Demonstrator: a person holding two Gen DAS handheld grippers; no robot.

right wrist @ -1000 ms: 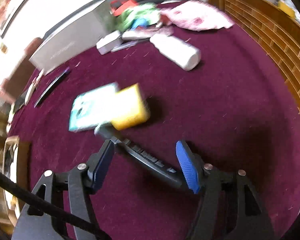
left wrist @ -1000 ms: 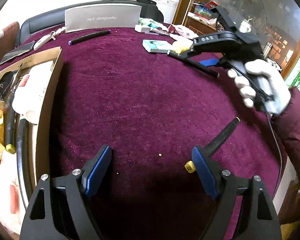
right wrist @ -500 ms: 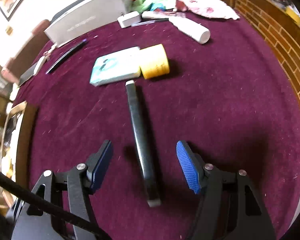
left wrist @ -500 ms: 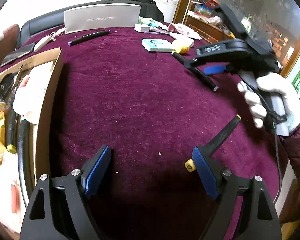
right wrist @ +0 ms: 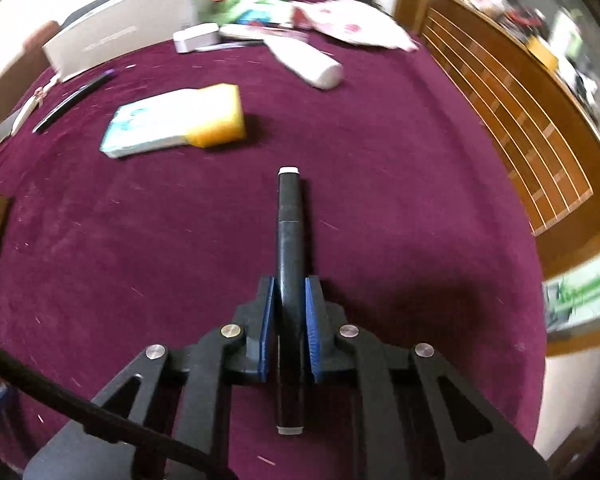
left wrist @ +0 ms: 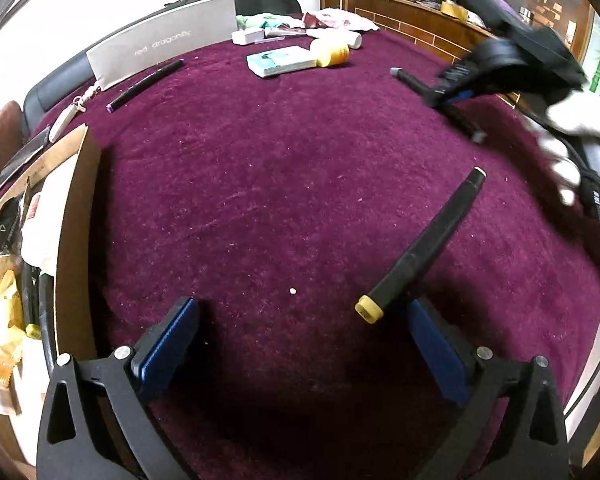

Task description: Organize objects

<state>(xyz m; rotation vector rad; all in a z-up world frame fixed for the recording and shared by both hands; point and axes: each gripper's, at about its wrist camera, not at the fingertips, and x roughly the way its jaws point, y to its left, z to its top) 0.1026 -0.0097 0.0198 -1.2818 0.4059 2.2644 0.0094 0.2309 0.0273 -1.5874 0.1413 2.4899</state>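
On left wrist view: left gripper [left wrist: 300, 344] jaws just opened wide, nothing between; yellow-capped marker [left wrist: 422, 246] on maroon cloth [left wrist: 260, 184] at 2 o'clock | right wrist view: right gripper [right wrist: 288, 320] just clamped black pen [right wrist: 289, 280], pointing 12 o'clock.

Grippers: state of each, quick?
Left gripper: open, just widened, holding nothing.
Right gripper: just closed on the black marker.
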